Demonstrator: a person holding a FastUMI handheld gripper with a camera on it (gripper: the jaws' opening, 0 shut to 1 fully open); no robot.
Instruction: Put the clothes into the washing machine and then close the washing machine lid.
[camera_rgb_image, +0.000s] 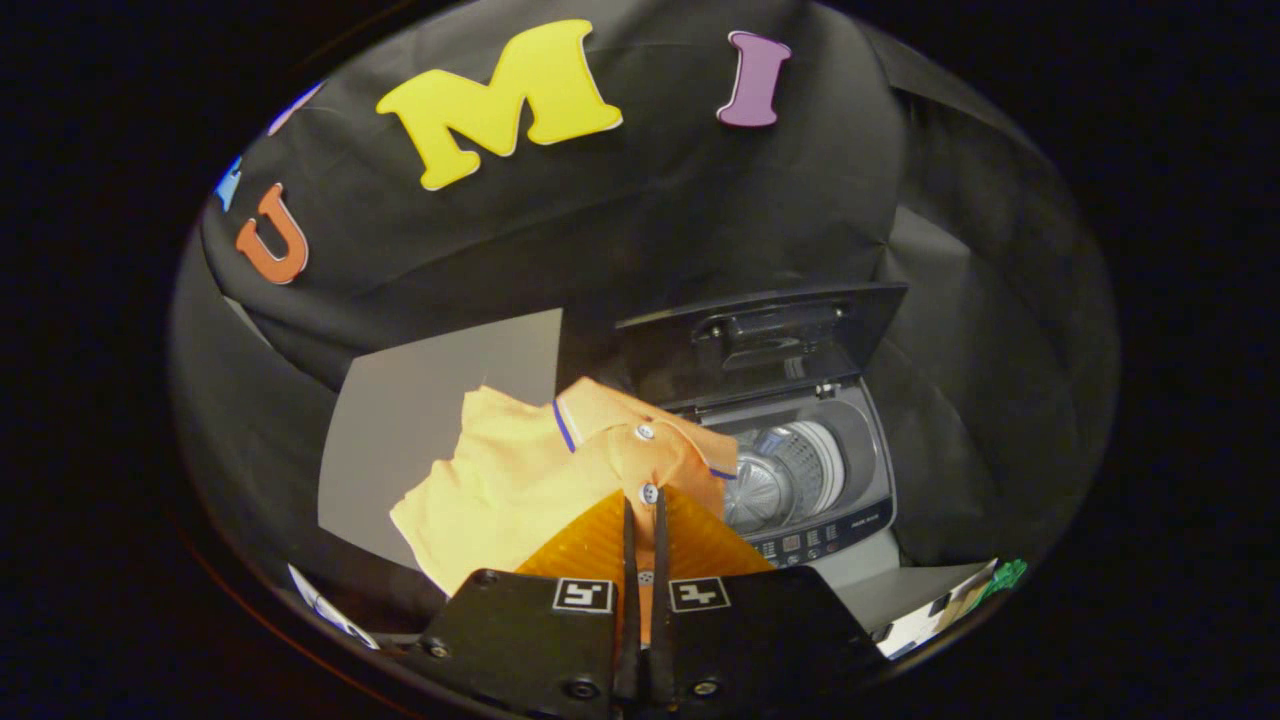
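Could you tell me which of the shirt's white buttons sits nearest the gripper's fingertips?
The lower button on the orange shirt, right at the tips of the gripper, which is shut on the placket. The other button lies farther up, by the collar.

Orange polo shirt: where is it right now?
In the gripper view the orange polo shirt hangs pinched between the gripper fingers at its button placket, lifted over the grey mat, just left of the open washing machine.

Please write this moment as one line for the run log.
hand-held gripper: shut on orange polo shirt | shirt: lifted, beside washing machine | lid: open | drum: no clothes seen
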